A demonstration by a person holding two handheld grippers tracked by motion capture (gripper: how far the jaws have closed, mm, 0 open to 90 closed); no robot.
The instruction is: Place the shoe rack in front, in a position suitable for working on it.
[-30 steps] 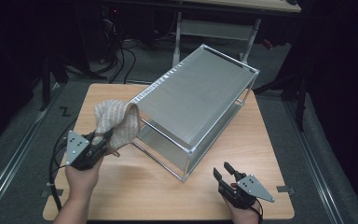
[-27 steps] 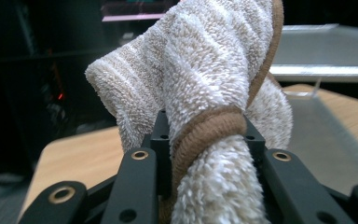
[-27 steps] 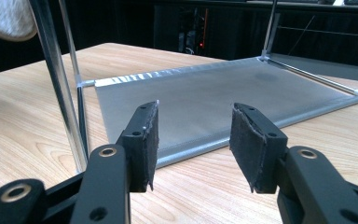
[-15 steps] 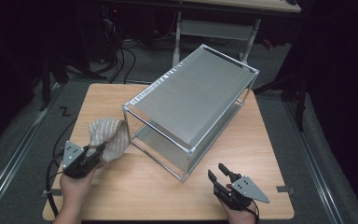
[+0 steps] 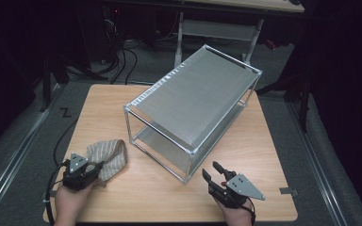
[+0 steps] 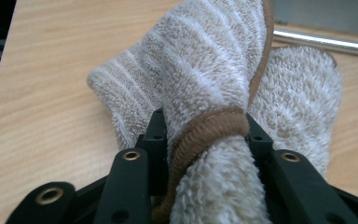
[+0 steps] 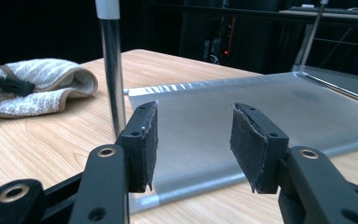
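Note:
A beige striped towel [image 5: 109, 157] with a brown hem lies folded on the wooden table [image 5: 103, 113] at the front left. My left gripper [image 5: 95, 168] rests low at its near edge. In the left gripper view the towel [image 6: 205, 70] bunches between the jaws of my left gripper [image 6: 205, 126]; the jaws have just been opening, and the pads still touch the hem on both sides. My right gripper [image 5: 212, 171] hovers open and empty by the front corner of the metal shelf rack [image 5: 193, 101]. In the right gripper view my right gripper [image 7: 193, 135] faces the rack's lower shelf [image 7: 242, 112].
The rack stands diagonally across the table's middle, its corner post [image 7: 112, 70] close in front of the right jaws. The towel [image 7: 42, 86] shows far left in that view. Cables and table legs lie on the dark floor beyond the far edge.
My left hand has come down and back toward the front left edge with the towel, which hung lifted near the rack and now lies on the table. The right gripper has stayed put.

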